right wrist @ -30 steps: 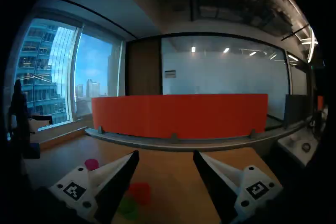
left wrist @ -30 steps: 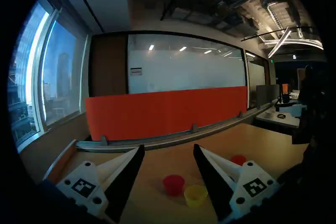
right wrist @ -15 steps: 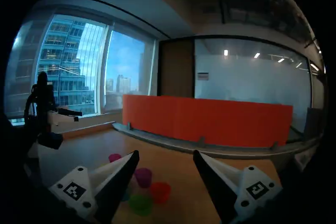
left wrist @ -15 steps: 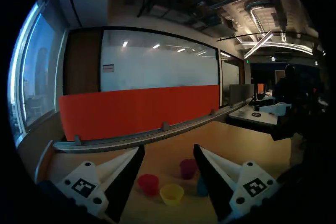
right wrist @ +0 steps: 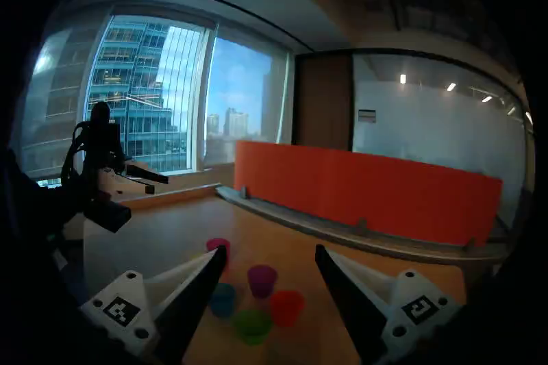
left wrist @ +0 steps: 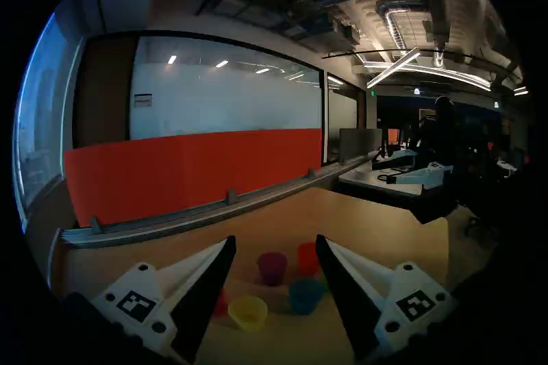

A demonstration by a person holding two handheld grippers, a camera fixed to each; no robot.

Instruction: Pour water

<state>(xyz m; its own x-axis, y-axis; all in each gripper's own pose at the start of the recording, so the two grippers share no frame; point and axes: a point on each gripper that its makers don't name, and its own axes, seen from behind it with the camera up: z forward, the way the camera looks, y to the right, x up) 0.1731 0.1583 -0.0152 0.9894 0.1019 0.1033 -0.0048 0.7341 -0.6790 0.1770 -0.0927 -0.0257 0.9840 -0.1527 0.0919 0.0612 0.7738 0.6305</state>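
The left gripper (left wrist: 274, 240) is open wide and holds nothing. The right gripper (right wrist: 270, 250) is open too, with nothing between its fingers. Both hang above the surface (left wrist: 373, 218), and no finger touches a cup.

Just past the left gripper stand the yellow cup (left wrist: 248, 311), the blue cup (left wrist: 305, 294), the purple cup (left wrist: 272, 267) and the red cup (left wrist: 308, 257). The right gripper view also has a green cup (right wrist: 252, 324) close in and a pink cup (right wrist: 218, 247) farther back. They stand in a small bunch, some almost touching. I cannot tell which cup has water in it, because the light is dim.

That is where trouble could start, I think. The cups look small and light. A finger going down for one cup could bump the next one and knock it over. A grip that is too soft could let the cup slip. Tipping too fast, or not right over the other cup, would put water on the surface.

Farther off are the orange wall (left wrist: 192, 166) and the big window (right wrist: 137, 98).
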